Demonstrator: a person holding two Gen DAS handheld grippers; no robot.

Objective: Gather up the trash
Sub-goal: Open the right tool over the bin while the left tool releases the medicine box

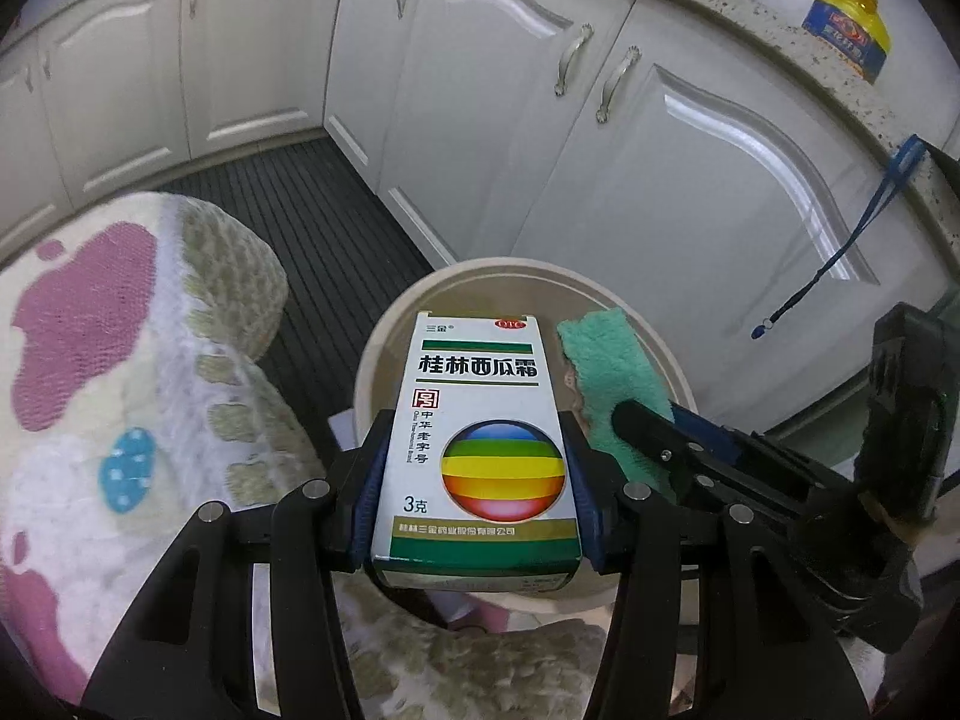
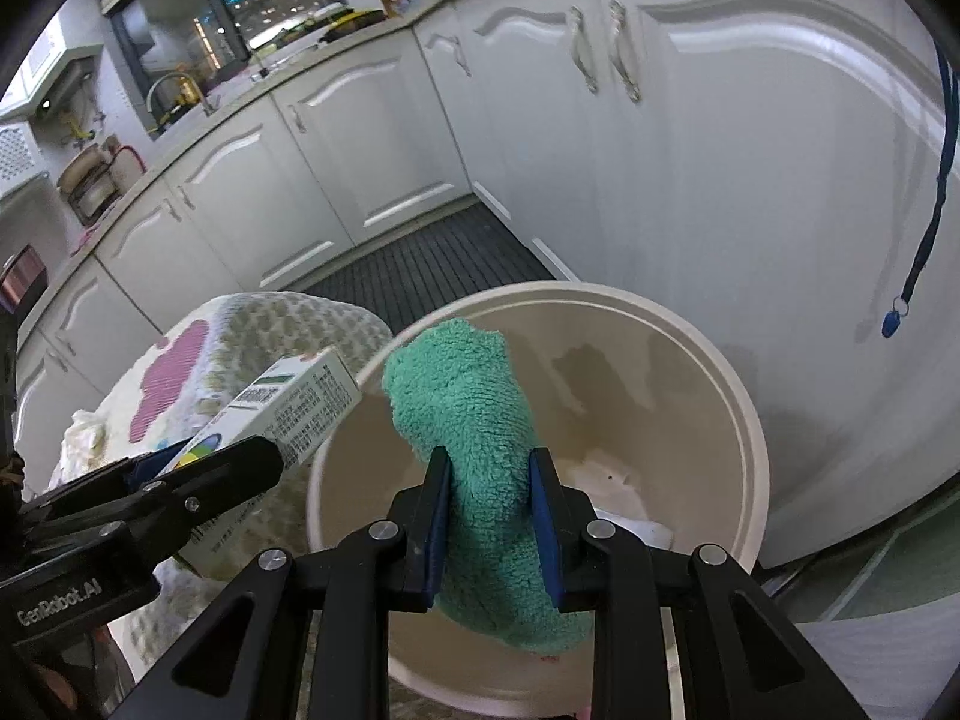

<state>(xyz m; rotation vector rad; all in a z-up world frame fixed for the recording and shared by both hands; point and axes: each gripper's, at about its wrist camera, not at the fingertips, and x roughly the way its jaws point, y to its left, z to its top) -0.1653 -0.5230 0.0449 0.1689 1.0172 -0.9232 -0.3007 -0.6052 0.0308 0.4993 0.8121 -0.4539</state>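
Note:
My left gripper (image 1: 477, 456) is shut on a white medicine box (image 1: 480, 438) with a rainbow ball print, held above the near rim of a cream round bin (image 1: 648, 324). My right gripper (image 2: 489, 480) is shut on a green fluffy cloth (image 2: 462, 384) and holds it over the bin's (image 2: 708, 336) opening. The box (image 2: 300, 396) shows at the left of the right wrist view, in the left gripper (image 2: 198, 480). The right gripper (image 1: 678, 438) and the cloth (image 1: 606, 360) show at the right of the left wrist view. White scraps (image 2: 624, 480) lie at the bin's bottom.
A table with a patterned fleece cover (image 1: 120, 360) stands left of the bin. White kitchen cabinets (image 1: 480, 90) wrap around behind, with dark slatted flooring (image 1: 312, 210) between. A blue lanyard (image 2: 924, 240) hangs on the right cabinet door. A yellow bag (image 1: 852, 30) sits on the counter.

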